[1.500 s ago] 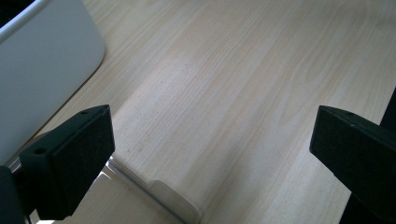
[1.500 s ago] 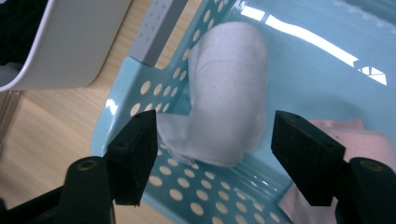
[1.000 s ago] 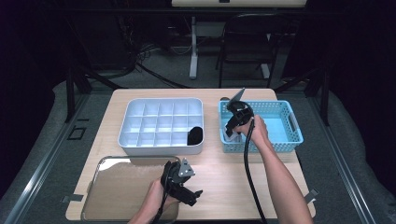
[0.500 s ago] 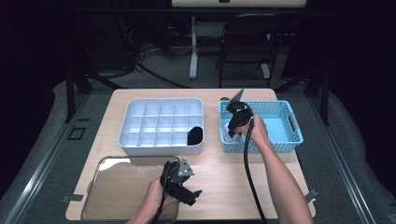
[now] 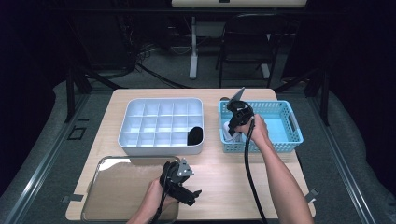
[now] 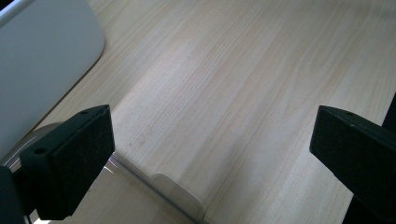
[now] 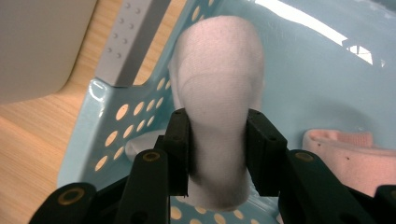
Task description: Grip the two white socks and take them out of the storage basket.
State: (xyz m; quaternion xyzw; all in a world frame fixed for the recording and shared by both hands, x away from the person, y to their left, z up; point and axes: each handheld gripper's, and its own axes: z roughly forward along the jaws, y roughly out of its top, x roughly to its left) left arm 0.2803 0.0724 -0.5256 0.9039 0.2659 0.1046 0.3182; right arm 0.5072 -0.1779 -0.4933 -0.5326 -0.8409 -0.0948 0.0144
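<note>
The right tongs [image 7: 218, 149] had just been closing, and their pads pressed both sides of a rolled white sock [image 7: 219, 93] inside the blue basket [image 5: 286, 140]. The left tongs [image 6: 210, 154] stood wide and empty over the counter [image 6: 243, 84], beside a clear tray [image 5: 121, 186]. Risk noted: the soft roll could slip or unroll on lifting, or catch the basket wall, since the grip sat low. A pink sock [image 7: 341, 144] lay close by.

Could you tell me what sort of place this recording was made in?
Probably a lab or workshop set up for recording: a wooden table stands alone on grey floor with loose cables behind, and holds a white divided tray and a blue basket.
</note>
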